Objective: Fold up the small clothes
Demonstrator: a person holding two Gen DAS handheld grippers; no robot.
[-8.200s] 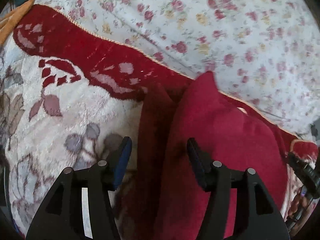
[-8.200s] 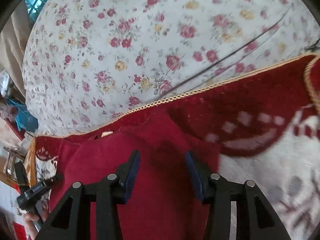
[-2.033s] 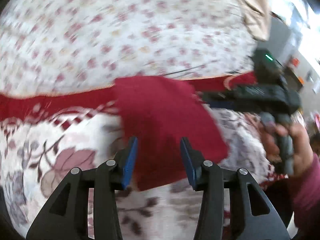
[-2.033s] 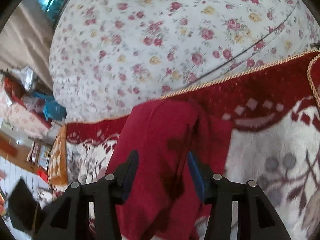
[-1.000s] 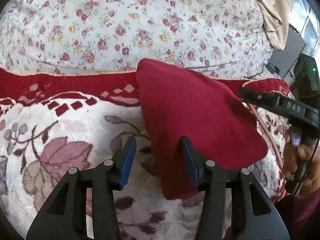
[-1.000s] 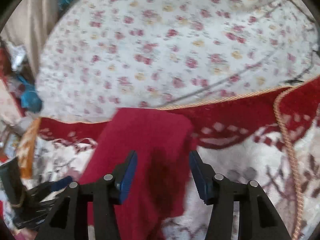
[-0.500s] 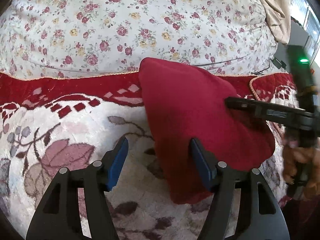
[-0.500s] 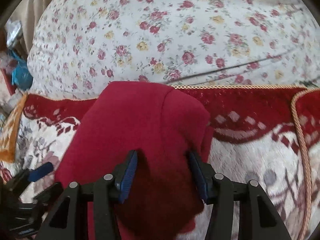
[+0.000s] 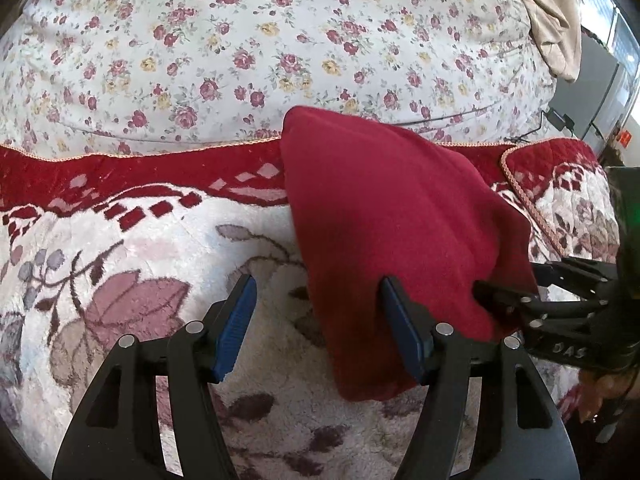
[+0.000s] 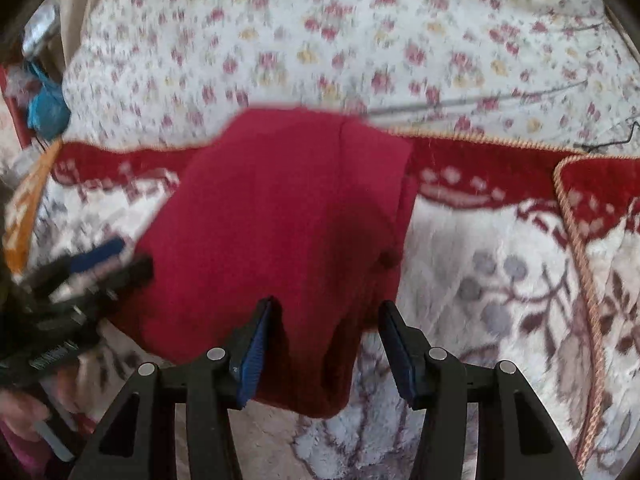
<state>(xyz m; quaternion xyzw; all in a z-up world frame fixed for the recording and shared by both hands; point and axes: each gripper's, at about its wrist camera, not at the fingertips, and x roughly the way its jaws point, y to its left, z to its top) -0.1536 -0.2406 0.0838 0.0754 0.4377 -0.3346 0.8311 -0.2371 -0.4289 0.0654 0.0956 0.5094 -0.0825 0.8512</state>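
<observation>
On the patterned blanket (image 9: 132, 264), the folded red garment (image 9: 392, 216) lies flat. The left hand-held gripper (image 9: 316, 320) is spread beside its edge, holding nothing; the right hand-held gripper (image 10: 324, 344) straddles the near hem, seemingly not pinching (blurred). Next probably a smoothing press or another fold.

- Folded garment (image 9: 384, 220) — lies on the rug (image 9: 120, 280), its far corner reaching over the rug's far border onto the bedspread (image 9: 240, 40) behind.
- Left gripper (image 9: 316, 320) — over the rug at the garment's near left edge; one finger against that edge, the other over bare rug.
- Right gripper (image 10: 324, 340) — at the garment's near end, the cloth between its fingers; in the left wrist view it reaches in from the right.
- Cushion (image 9: 560, 184) — right of the garment, on the rug.
</observation>
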